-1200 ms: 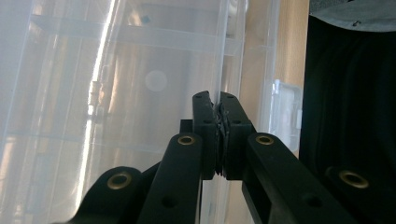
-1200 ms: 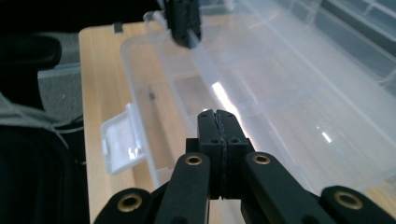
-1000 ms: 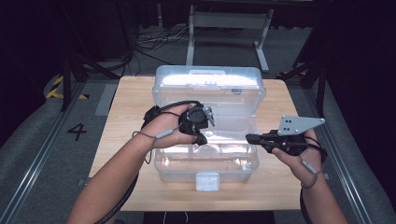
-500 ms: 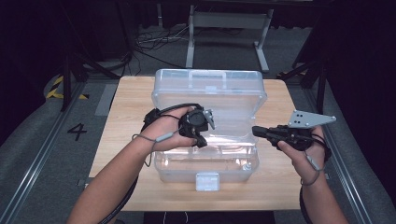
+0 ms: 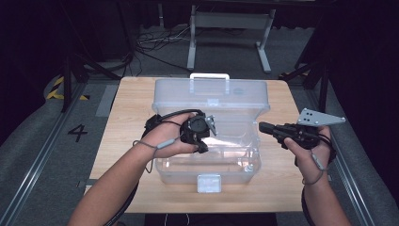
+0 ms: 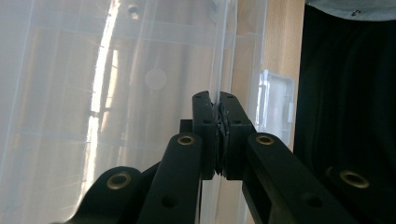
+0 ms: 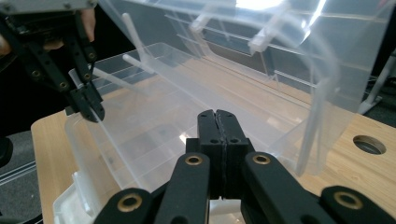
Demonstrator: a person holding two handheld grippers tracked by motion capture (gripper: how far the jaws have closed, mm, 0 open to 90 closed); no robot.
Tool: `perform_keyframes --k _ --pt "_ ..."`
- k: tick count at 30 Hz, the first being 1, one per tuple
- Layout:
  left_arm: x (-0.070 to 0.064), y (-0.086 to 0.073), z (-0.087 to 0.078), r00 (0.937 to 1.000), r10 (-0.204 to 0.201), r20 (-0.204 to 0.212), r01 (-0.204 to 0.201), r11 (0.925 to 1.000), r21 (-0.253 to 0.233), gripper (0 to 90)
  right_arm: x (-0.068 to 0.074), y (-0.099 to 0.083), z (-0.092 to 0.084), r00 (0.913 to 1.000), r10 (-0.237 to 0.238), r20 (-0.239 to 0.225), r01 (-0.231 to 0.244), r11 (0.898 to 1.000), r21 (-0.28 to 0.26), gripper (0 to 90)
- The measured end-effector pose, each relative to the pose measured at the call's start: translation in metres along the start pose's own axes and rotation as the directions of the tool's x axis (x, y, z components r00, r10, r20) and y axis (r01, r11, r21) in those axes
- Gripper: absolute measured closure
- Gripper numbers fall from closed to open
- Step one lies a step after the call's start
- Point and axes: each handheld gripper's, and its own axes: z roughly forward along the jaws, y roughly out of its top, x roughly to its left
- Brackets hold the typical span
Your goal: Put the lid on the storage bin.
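clear box [image 5: 207,155] open on table [image 5: 122,122] | left tool [image 5: 203,147] inside — right tool [image 5: 263,127] beside

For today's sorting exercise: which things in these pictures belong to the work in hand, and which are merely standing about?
Part of the work:
- clear plastic storage box, lid raised
- thin clear plastic divider, pinched in the left tool
- right tool, shut, beside the box

Standing about:
- light wooden table
- grey metal stand behind the table
- black cables on the floor
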Motion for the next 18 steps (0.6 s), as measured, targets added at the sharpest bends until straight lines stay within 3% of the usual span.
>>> perform_keyframes --k 4,5,18 --pt "-0.01 -0.005 -0.008 0.9999 0.0 -0.013 -0.001 0.9995 -0.032 84.6 -0.004 -0.001 -0.003 0.9994 0.021 0.026 -0.021 1.0 -0.01 90.0" --pt "-0.011 -0.006 -0.012 0.9998 -0.001 -0.022 0.0 0.9992 -0.041 84.2 -0.004 -0.002 -0.003 0.9995 0.028 0.015 -0.028 1.0 0.011 90.0" --pt "-0.008 -0.023 -0.021 0.9987 -0.049 -0.017 0.047 0.995 -0.088 85.5 -0.003 -0.002 -0.002 0.9996 0.022 0.018 -0.022 1.0 0.004 90.0"
